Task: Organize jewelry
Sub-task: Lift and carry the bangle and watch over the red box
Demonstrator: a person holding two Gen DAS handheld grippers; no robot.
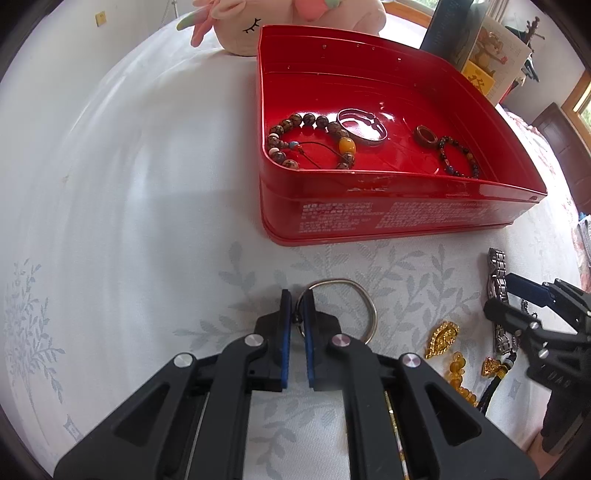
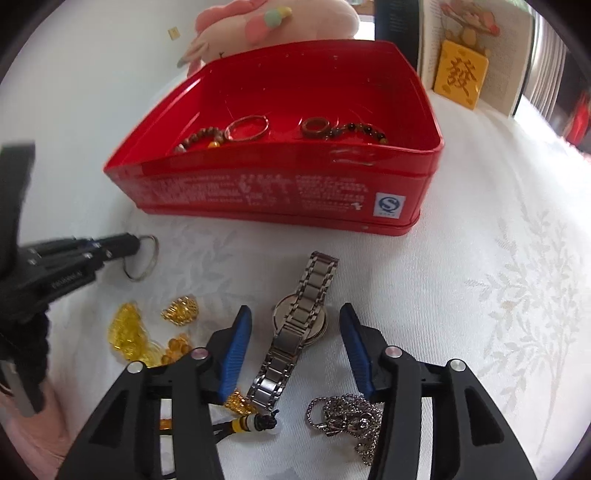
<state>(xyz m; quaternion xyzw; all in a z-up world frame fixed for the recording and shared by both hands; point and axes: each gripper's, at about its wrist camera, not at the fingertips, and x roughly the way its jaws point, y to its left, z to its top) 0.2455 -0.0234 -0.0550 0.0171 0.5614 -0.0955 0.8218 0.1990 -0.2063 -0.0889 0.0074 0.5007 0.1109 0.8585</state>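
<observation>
A red tin box [image 1: 388, 210] [image 2: 280, 199] holds a brown bead bracelet [image 1: 295, 122], a silver bangle [image 1: 364, 125], a brown ring [image 1: 426, 136] and a dark bead bracelet [image 1: 458, 155]. My left gripper [image 1: 298, 306] [image 2: 129, 243] is shut on a silver bangle [image 1: 364, 302] [image 2: 146, 258] lying on the white cloth in front of the box. My right gripper [image 2: 295, 325] [image 1: 517, 291] is open, its fingers either side of a steel watch [image 2: 295, 332] [image 1: 496, 269]. Gold and amber charms [image 2: 129, 332] [image 1: 441, 338] lie between the grippers.
A silver chain [image 2: 347, 417] lies by my right finger. A beaded cord charm [image 2: 251, 421] lies under the watch strap. A pink plush toy [image 1: 258, 22] and books [image 2: 472, 48] stand behind the box. A leaf-patterned white cloth [image 1: 110, 221] covers the table.
</observation>
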